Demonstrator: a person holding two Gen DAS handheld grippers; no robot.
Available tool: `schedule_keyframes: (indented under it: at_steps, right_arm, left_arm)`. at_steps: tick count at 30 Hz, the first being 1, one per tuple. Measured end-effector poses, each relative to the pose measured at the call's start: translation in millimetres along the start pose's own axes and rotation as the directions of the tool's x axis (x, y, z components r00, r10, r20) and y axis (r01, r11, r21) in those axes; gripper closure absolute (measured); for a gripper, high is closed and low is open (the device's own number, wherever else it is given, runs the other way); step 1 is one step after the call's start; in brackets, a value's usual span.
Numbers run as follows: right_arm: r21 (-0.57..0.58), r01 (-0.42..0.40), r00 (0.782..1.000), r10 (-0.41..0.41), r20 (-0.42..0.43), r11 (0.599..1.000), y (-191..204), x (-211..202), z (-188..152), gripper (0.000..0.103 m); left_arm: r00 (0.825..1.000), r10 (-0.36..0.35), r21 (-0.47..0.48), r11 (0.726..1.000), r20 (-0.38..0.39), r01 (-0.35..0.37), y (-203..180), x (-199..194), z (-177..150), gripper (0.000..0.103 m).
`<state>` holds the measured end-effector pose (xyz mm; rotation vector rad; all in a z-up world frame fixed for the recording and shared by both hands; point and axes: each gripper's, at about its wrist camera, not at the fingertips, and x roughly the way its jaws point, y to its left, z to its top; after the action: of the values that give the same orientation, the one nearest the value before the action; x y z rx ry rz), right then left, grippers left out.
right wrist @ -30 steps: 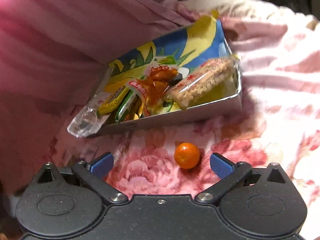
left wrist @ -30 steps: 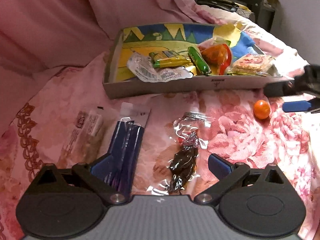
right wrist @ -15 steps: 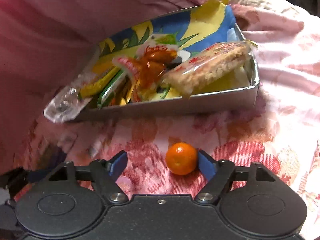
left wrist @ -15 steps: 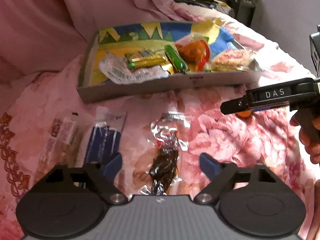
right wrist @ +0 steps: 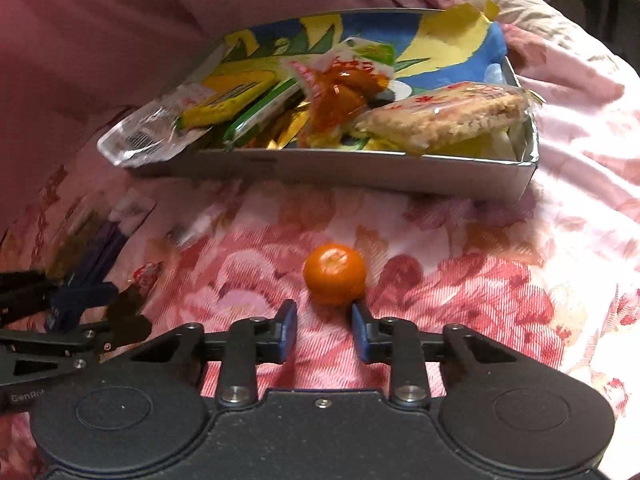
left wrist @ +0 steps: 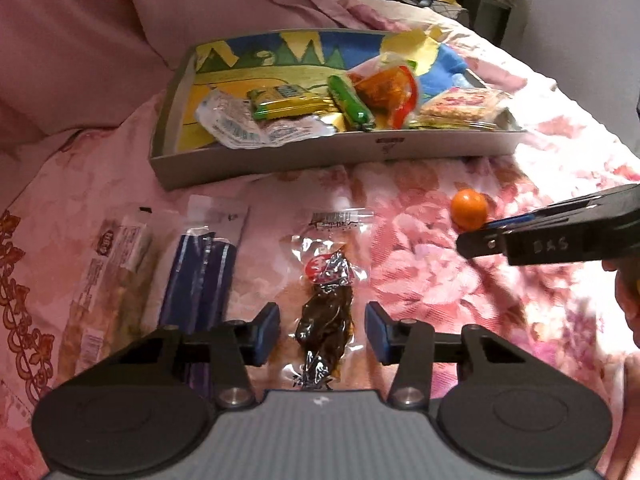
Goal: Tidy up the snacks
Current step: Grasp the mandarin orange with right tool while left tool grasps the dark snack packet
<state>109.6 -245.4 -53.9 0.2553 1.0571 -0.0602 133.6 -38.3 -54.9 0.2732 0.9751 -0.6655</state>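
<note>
We set the left hand-held gripper (left wrist: 322,332) astride the dark snack pouch (left wrist: 325,320), its jaws closing with the pouch between them but not yet pinched, since it lies lengthwise along the fingers. Our right hand-held gripper (right wrist: 324,330) is closing too, narrow now, yet the small orange (right wrist: 334,279) sits just ahead of its tips, not between them. The snack box (left wrist: 280,162) waits beyond both, ready to take them.
</note>
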Motion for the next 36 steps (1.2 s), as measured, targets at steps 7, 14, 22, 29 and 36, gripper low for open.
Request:
schedule_keyframes:
  at_steps: [7,14,22,29,36]
  right_arm:
    - [-0.004,-0.032,0.999,0.032,-0.013,0.999,5,-7,-3,0.082]
    - [0.07,-0.011,1.0,0.01,0.01,0.997,-3,-10,-2,0.062]
    - [0.008,0.027,0.996,-0.028,0.086,1.0,1,1,4,0.068]
    - [0.002,0.015,0.993,-0.015,0.117,1.0,1,0,2,0.069]
    - [-0.098,-0.02,0.988,0.034,0.148,0.995,22,-15,-1,0.07]
  left_arm:
    - [0.999,-0.029,-0.029,0.999,-0.028,0.028,-7,-5,-3,0.052]
    - [1.0,0.01,-0.058,0.998,-0.027,-0.012,-1,0,-1,0.051]
    - [0.999,0.037,-0.083,0.996,-0.021,-0.039,0,-1,-1,0.052]
    - [0.999,0.044,-0.094,0.995,-0.01,-0.045,-1,-3,-1,0.052]
    - [0.999,0.037,-0.073,0.997,-0.007,-0.038,-6,-6,-1,0.052]
